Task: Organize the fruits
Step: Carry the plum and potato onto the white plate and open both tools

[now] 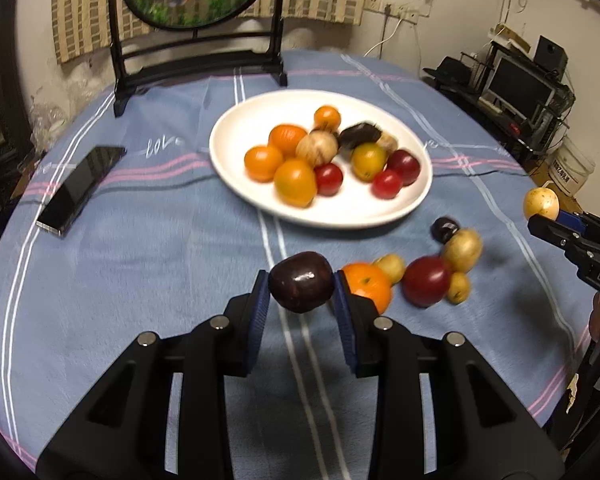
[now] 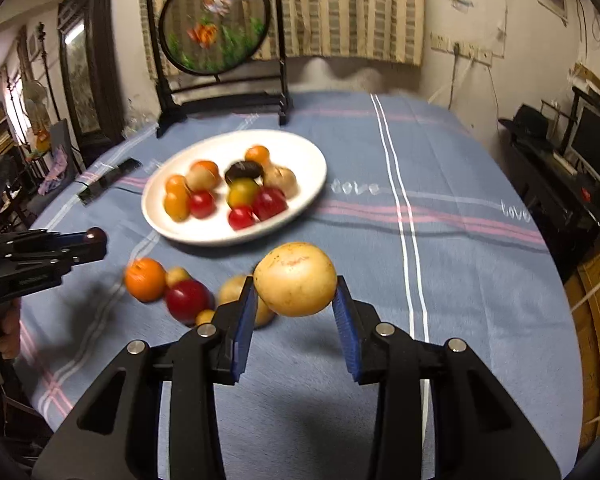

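My left gripper [image 1: 302, 288] is shut on a dark purple plum [image 1: 301, 281], held above the blue cloth in front of the white plate [image 1: 236, 160]. My right gripper [image 2: 296, 296] is shut on a yellow fruit [image 2: 295, 279]; it shows at the right edge of the left wrist view [image 1: 541, 203]. The plate [image 2: 308, 160] holds several orange, red, yellow and dark fruits. A loose cluster lies on the cloth: an orange [image 1: 370, 286], a red fruit [image 1: 426, 280], small yellow fruits [image 1: 462, 250] and a dark one [image 1: 445, 229].
A black phone [image 1: 82, 190] lies on the cloth at the left. A framed round fish screen [image 1: 198, 20] stands at the table's back. Shelves with electronics [image 1: 520, 88] stand beyond the right edge. The left gripper shows at the left of the right wrist view [image 2: 88, 244].
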The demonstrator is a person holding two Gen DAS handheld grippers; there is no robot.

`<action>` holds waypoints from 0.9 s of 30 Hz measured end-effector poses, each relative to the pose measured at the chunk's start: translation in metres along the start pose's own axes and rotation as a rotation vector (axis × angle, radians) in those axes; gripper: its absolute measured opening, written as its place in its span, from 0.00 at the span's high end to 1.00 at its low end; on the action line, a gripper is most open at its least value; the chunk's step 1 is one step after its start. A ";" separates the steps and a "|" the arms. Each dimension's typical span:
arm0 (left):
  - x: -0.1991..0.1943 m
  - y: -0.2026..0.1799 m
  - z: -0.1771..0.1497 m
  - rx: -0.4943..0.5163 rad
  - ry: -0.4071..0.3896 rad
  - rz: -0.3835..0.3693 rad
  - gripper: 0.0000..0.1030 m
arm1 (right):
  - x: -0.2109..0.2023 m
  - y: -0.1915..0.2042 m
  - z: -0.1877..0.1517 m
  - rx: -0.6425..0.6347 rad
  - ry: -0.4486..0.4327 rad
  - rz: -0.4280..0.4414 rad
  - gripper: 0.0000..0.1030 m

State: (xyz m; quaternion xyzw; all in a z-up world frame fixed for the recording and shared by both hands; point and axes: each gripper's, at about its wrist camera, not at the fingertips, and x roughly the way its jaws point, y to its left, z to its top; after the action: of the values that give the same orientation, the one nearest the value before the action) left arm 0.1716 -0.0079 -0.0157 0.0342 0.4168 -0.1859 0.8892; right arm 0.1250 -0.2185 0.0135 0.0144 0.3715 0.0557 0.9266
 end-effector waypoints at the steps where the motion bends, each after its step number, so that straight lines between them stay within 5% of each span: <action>1: -0.002 -0.002 0.005 0.008 -0.008 -0.003 0.69 | -0.002 0.003 0.004 -0.006 -0.009 0.007 0.63; 10: 0.008 -0.012 0.056 0.027 -0.043 -0.023 0.68 | 0.024 0.021 0.049 0.003 -0.044 0.086 0.63; 17: 0.051 -0.007 0.089 0.010 -0.006 0.042 0.68 | 0.067 0.049 0.070 -0.051 0.013 0.154 0.63; 27: 0.095 0.010 0.106 -0.051 0.043 0.011 0.67 | 0.124 0.067 0.074 -0.103 0.126 0.148 0.62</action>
State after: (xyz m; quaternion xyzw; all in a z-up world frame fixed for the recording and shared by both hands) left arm 0.3079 -0.0503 -0.0193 0.0180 0.4403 -0.1695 0.8816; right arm 0.2594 -0.1364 -0.0135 -0.0092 0.4238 0.1438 0.8942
